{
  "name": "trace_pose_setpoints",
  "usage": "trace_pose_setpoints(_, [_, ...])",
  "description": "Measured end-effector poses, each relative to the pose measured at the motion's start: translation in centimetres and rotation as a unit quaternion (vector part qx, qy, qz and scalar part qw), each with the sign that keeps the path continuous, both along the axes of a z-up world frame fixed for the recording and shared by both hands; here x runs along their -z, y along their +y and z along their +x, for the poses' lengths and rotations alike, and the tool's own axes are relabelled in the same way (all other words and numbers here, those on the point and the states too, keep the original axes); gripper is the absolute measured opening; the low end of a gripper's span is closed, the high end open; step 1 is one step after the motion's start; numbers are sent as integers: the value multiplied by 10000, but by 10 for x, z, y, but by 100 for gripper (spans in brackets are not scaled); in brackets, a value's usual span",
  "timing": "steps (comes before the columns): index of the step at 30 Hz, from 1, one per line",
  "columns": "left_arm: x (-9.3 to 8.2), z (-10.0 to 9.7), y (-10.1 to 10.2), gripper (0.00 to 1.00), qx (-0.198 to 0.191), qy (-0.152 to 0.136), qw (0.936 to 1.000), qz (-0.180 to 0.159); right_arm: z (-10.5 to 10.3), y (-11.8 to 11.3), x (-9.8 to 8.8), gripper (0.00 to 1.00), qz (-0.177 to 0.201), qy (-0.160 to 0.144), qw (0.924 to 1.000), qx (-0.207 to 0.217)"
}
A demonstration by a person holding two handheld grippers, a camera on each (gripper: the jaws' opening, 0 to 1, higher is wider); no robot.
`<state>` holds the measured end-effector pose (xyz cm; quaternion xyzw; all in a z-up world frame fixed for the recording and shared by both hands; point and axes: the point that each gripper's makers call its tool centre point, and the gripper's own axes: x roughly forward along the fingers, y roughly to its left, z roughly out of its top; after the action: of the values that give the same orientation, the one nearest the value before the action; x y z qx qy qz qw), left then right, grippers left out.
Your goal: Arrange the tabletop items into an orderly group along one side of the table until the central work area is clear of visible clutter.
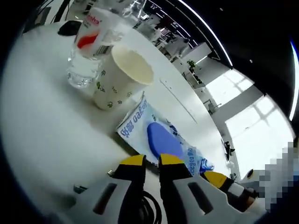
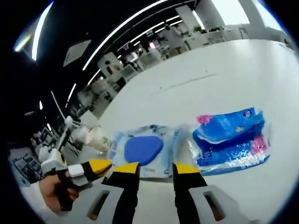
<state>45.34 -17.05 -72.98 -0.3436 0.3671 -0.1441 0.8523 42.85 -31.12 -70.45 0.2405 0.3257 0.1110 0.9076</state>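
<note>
**Both claws at the wet-wipe pack, cup and bottle crowding behind**

Left gripper view: the left claw (image 1: 153, 162) sits low on the white counter (image 1: 42, 130), its yellow-tipped jaws set narrow with only a slim gap, right at the near edge of a flat wet-wipe pack (image 1: 156, 137) with a blue oval lid. Whether the tips actually pinch the pack's edge cannot be told. Just past the pack stands a paper cup (image 1: 122, 77) printed with small green marks, open mouth tilted toward the camera. Touching or nearly touching the cup on its far side is a clear plastic bottle (image 1: 88, 49) with a red and white label. A dark object (image 1: 69, 28) lies farther back near the counter's edge. At the lower right, another yellow tip (image 1: 216, 178) comes in beside the pack. Black cable (image 1: 150, 207) loops under the claw.

Right gripper view: the right claw (image 2: 156, 169) stands open at a middling width, nothing between its jaws, with the wet-wipe pack (image 2: 145, 149) just ahead of the tips. Beside that pack, to the right and close to it, lies a blue tissue packet (image 2: 231, 140) with pink patches. The paper cup (image 2: 97, 138) and bottle (image 2: 80, 134) stand beyond the pack on the left. The left claw (image 2: 96, 168) reaches in from the left, held by a hand (image 2: 53, 191), its tip near the pack's edge.
</note>
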Motion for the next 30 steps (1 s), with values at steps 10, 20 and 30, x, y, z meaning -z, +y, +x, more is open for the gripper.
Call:
trace_pose_setpoints(10, [-42,-17,23,56,144,-879,9944,573,-41,-13,-26,47,70,-356,9993,-54])
trace_pose_setpoints(20, [-65,-41,42,71,414,-1419,9804,1304,-76,-42,-46,56,-6,-579,9983,83])
trace_pose_setpoints(30, [-84,-63,61,84,584,-1683,9669,1826,-115,-72,-47,57,-234,-624,9978,-22])
